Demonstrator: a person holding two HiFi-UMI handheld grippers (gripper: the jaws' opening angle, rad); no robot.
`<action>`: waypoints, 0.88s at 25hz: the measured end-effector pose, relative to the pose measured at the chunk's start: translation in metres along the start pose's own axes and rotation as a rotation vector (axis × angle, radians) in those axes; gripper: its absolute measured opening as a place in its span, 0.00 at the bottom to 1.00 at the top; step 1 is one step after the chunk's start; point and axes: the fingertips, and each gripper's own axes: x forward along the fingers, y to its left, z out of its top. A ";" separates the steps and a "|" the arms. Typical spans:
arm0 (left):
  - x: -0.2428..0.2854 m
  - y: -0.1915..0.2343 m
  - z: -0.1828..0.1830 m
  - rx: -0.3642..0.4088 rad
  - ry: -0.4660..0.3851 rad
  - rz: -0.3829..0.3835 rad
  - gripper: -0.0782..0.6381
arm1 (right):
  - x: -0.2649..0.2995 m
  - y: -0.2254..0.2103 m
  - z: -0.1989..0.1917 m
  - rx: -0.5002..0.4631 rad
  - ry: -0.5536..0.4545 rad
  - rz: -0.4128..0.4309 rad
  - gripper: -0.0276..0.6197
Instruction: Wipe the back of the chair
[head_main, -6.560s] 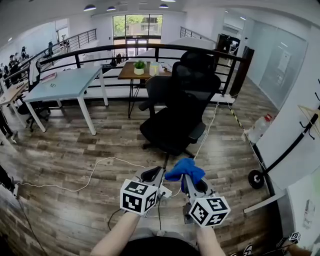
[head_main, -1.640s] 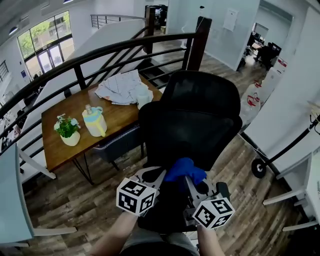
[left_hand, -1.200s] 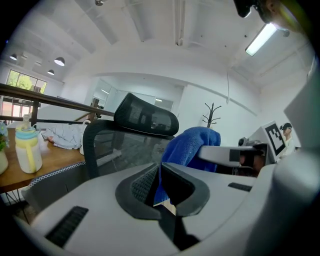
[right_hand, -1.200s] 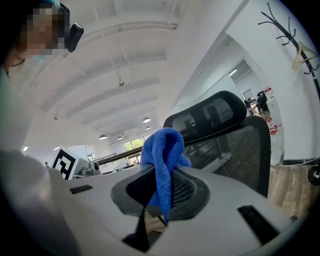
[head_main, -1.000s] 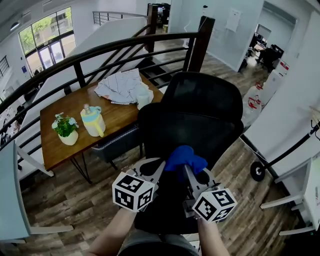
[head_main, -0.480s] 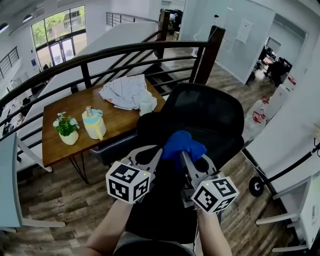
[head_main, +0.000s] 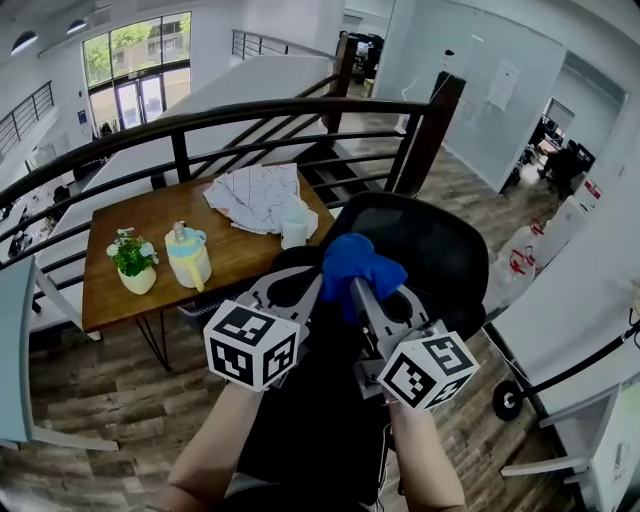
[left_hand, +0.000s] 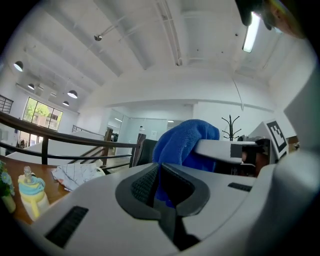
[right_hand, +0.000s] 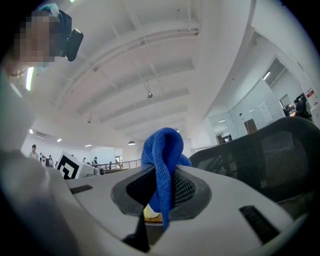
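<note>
Clamping a blue cloth hard in the right gripper, both pads squeezed onto the hanging fold, with a bunch poking up above the tips. Holding the left gripper alongside, drawn almost fully together, just a sliver between the pads. Showing blue through that sliver, but most likely only from the cloth beyond, not from anything caught. Carrying nothing there, by the look of it.

Hovering both tools side by side over the black mesh chair back, and apart from it in the right gripper view. Looking for the target: ahead of and below the tips from the head view, off to the right of the cloth in the right gripper view, with the top edge running crosswise to the jaws.

Favouring the right side, then: nearer, and already loaded. Calls for a dip forward and down to lay the bunch on the mesh, then sweeps along that crosswise edge. No wiping begun yet.
</note>
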 end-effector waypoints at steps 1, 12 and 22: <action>0.002 0.003 0.003 0.001 -0.005 0.007 0.15 | 0.004 0.001 0.001 -0.003 0.004 0.012 0.14; 0.022 0.028 0.004 -0.017 -0.007 0.059 0.15 | 0.049 -0.033 0.002 -0.039 0.068 -0.001 0.14; 0.033 0.033 -0.012 -0.031 0.031 0.081 0.15 | 0.068 -0.053 -0.027 -0.079 0.186 -0.059 0.14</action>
